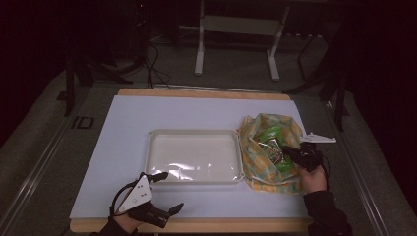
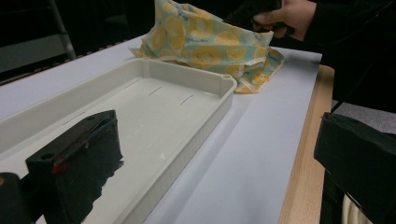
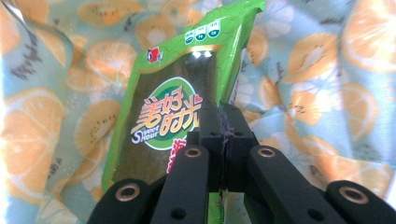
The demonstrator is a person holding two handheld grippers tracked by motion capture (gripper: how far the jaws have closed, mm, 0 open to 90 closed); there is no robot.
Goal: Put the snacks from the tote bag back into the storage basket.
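Note:
A cloth bag (image 1: 260,169) printed with orange slices lies open at the right of the white mat. Inside it is a green snack packet (image 1: 272,133) with red and yellow lettering (image 3: 163,116). My right gripper (image 1: 290,153) reaches into the bag, and its jaws are shut on the packet's right edge (image 3: 226,122). An empty white tray (image 1: 194,132) sits mid-table, just left of the bag (image 2: 205,42). My left gripper (image 1: 169,191) is open near the table's front edge, with one jaw over the tray's near left corner (image 2: 154,196) and nothing between its jaws.
A white mat (image 1: 128,123) covers most of the wooden table (image 1: 196,225). The person's right hand (image 2: 285,14) is above the bag. Metal frame legs (image 1: 199,54) stand on the grey floor beyond the table.

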